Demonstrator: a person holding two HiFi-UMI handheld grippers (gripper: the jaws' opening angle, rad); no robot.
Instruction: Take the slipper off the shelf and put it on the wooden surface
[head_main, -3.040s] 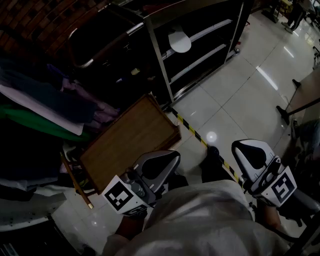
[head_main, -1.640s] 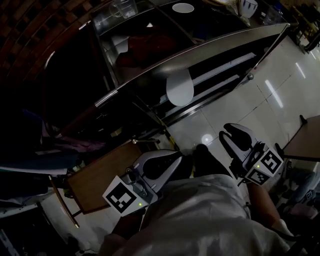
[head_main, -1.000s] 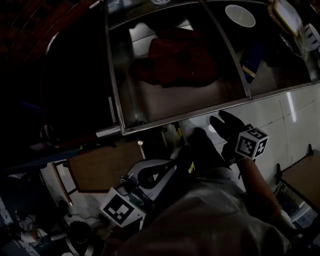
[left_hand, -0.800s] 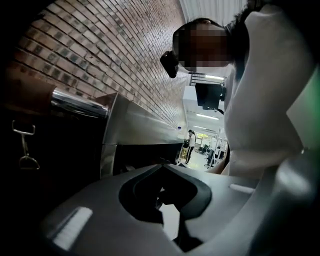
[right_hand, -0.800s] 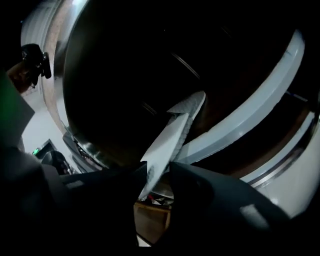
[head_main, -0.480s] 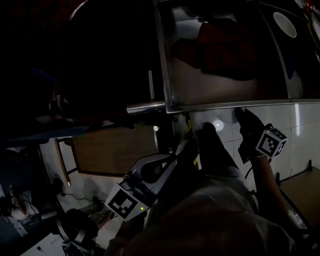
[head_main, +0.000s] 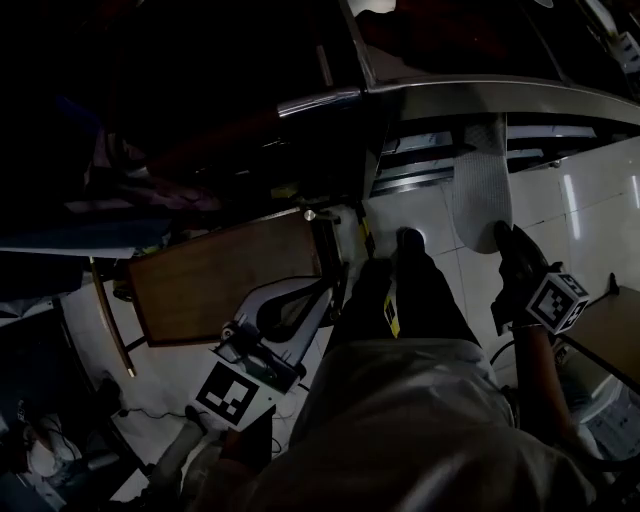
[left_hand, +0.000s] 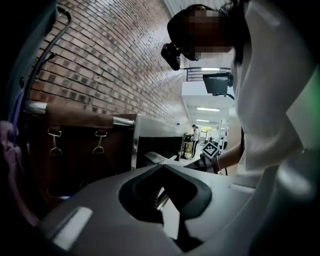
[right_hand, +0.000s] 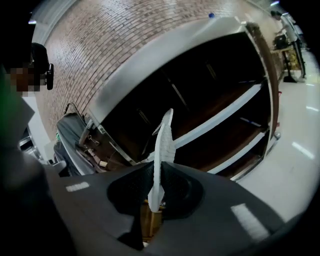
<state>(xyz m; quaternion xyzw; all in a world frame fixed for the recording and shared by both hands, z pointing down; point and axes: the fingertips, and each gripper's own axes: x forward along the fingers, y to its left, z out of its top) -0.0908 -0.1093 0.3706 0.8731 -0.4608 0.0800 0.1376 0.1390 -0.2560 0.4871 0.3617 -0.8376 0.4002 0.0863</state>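
Now the right gripper (head_main: 508, 240) had the flat white textured-sole slipper (head_main: 480, 190) in its grip: its jaws had just been closing, and in the right gripper view they pinched the slipper (right_hand: 162, 150) by one end, thin edge up, the rest standing out beyond the tips. A second earlier the slipper lay on a shelf; here it hung clear of the dark metal-framed shelf unit (head_main: 480, 95), over the pale glossy floor tiles (head_main: 600, 200). So the pick looked done, and what remained was the carry and the set-down.

The brown rectangular wooden tabletop (head_main: 225, 285) lay well apart from the slipper, away to the left in the head view, its top bare as far as could be seen. Between the two stood the person's dark-trousered legs (head_main: 410, 290) and the left gripper (head_main: 300, 300), which hovered just beside the tabletop's near corner, jaws pressed together on nothing. The carry would likely have to pass over or in front of both. A heap of purple and blue cloth (head_main: 150, 195) lay beyond the tabletop's far edge, and a brown leather bag (left_hand: 75, 120) hung against the red brick wall (left_hand: 110, 60)
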